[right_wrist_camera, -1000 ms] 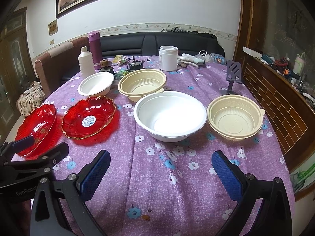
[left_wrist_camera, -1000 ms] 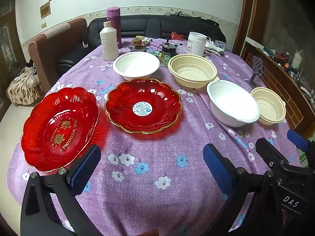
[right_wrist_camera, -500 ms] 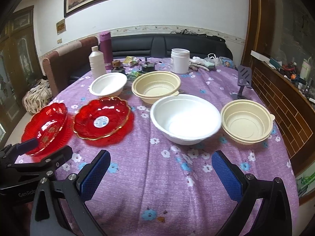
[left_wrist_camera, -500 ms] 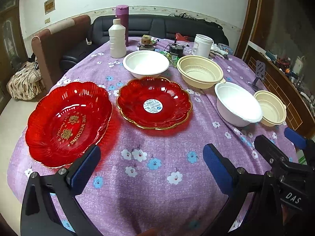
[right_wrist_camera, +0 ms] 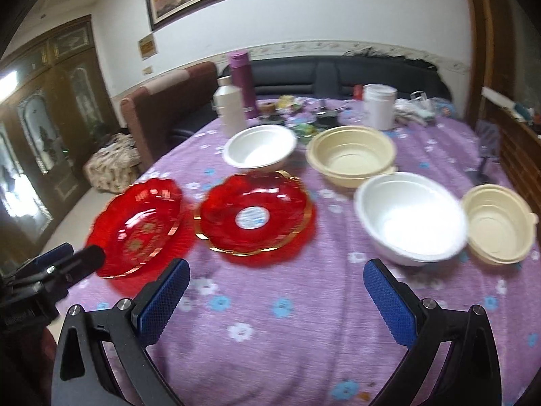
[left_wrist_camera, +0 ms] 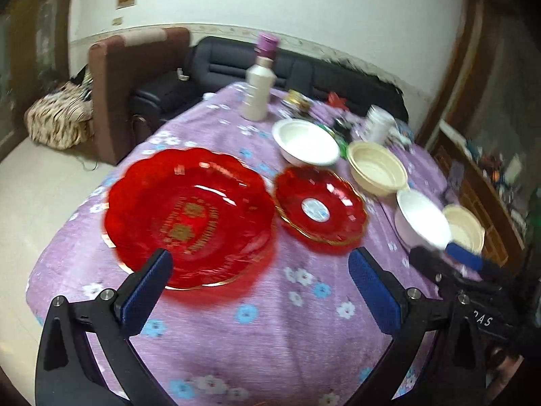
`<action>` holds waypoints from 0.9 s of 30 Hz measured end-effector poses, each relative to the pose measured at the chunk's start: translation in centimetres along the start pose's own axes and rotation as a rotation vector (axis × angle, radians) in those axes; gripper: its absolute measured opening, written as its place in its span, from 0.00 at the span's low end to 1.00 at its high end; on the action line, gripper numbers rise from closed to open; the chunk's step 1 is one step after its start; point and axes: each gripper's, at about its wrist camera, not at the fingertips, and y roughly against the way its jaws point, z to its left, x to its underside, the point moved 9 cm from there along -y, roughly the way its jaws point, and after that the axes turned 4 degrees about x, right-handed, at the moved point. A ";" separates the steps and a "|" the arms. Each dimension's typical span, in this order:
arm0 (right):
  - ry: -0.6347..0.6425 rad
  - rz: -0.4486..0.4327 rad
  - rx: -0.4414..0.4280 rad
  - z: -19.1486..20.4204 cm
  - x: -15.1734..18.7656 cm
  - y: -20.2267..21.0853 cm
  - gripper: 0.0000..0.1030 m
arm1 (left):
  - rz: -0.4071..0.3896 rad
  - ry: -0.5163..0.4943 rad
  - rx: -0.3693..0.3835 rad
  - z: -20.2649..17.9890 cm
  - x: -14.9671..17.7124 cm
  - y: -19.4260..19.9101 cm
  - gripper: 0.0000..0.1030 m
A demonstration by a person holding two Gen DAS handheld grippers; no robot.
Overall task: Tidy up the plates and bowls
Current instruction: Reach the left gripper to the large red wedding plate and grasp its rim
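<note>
Left wrist view: left gripper fingers wide apart, holding nothing, large red plate just beyond left finger tip, near bench left edge. Right gripper likewise spread, empty, over bare purple cloth short of smaller red plate and white bowl.

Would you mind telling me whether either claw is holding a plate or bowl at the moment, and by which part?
Nothing is held. The left claw and the right claw are both open above the purple tablecloth, with no dish between their pads.
</note>
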 end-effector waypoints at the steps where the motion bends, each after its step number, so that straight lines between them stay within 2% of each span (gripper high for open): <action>1: -0.008 0.011 -0.029 0.5 -0.1 -0.3 1.00 | -0.008 0.027 0.010 1.0 -0.2 0.3 1.00; 4: -0.062 0.070 -0.133 1.8 0.0 -1.1 1.00 | -0.023 0.113 0.091 3.6 -0.5 0.9 1.00; 10: -0.123 0.130 -0.260 4.0 -0.6 -2.1 0.99 | -0.032 0.154 0.002 8.9 -0.9 0.6 1.00; 13: -0.133 0.165 -0.295 5.3 -0.9 -3.1 0.99 | -0.002 0.226 -0.022 11.0 -0.6 -0.3 1.00; 17: -0.142 0.210 -0.366 7.7 -1.1 -4.3 0.99 | 0.024 0.241 -0.083 13.0 -0.2 -1.2 1.00; 20: -0.173 0.247 -0.430 9.5 -1.2 -5.7 0.98 | 0.032 0.290 -0.085 13.8 0.0 -2.2 1.00; 23: -0.201 0.292 -0.455 11.0 -1.3 -7.7 0.89 | 0.036 0.296 -0.108 14.3 -0.2 -2.8 0.97; 27: -0.240 0.353 -0.479 12.6 -1.1 -10.2 0.78 | 0.078 0.268 -0.122 14.0 -0.1 -4.5 0.86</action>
